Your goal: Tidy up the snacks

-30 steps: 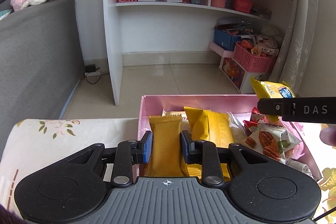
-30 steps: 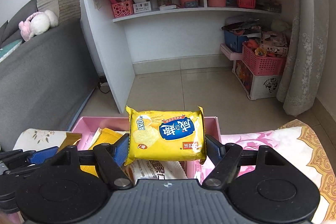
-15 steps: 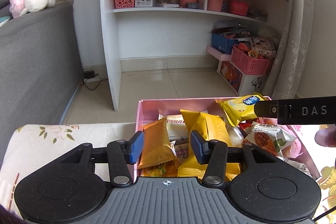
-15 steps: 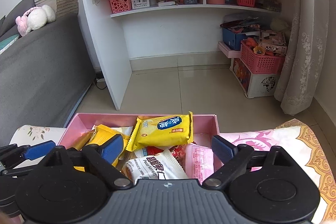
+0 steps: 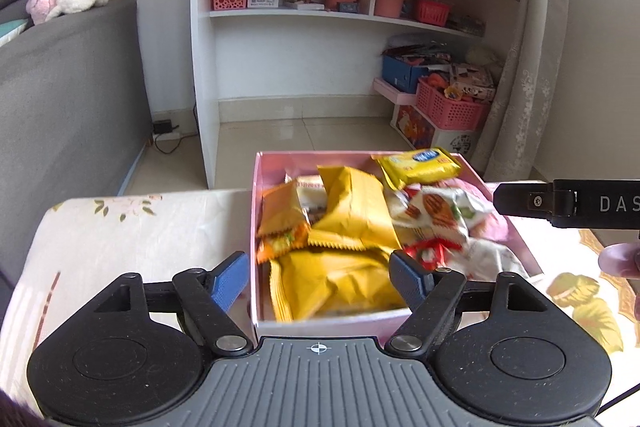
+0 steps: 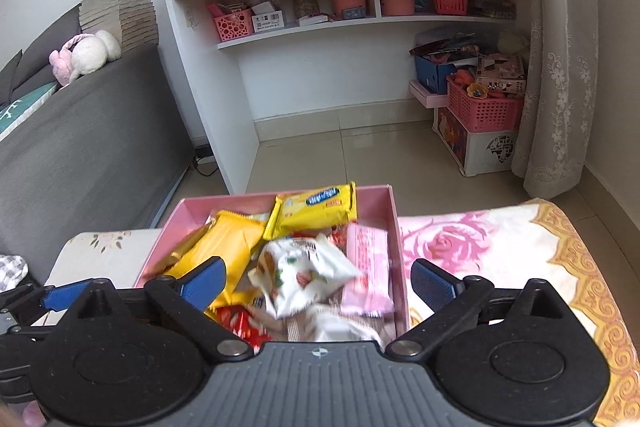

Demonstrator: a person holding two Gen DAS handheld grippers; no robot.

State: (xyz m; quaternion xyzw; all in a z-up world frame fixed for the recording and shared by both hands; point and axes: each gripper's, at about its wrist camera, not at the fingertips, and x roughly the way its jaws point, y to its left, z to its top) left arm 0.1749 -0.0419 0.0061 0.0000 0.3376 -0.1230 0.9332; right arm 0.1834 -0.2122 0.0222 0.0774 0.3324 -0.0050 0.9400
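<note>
A pink box (image 5: 328, 323) (image 6: 394, 215) on the floral cloth holds several snack packs. An orange pack (image 5: 282, 213) lies at its left side, yellow packs (image 5: 352, 207) in the middle, a yellow biscuit pack (image 5: 418, 165) (image 6: 316, 205) at the far end, a white nut pack (image 5: 436, 213) (image 6: 300, 273) and a pink pack (image 6: 366, 263) at the right. My left gripper (image 5: 320, 277) is open and empty above the near end of the box. My right gripper (image 6: 320, 281) is open and empty over the box; its finger (image 5: 560, 205) shows at the right in the left wrist view.
The table wears a floral cloth (image 5: 132, 239) (image 6: 500, 251). A grey sofa (image 5: 68, 99) stands to the left. A white shelf desk (image 5: 320, 15) with pink baskets and cups stands behind, and storage baskets (image 6: 480, 107) sit on the tiled floor by a curtain.
My left gripper let go of the orange pack and my right gripper let go of the yellow biscuit pack; both packs now lie in the box. Both grippers opened wide and drew back.
</note>
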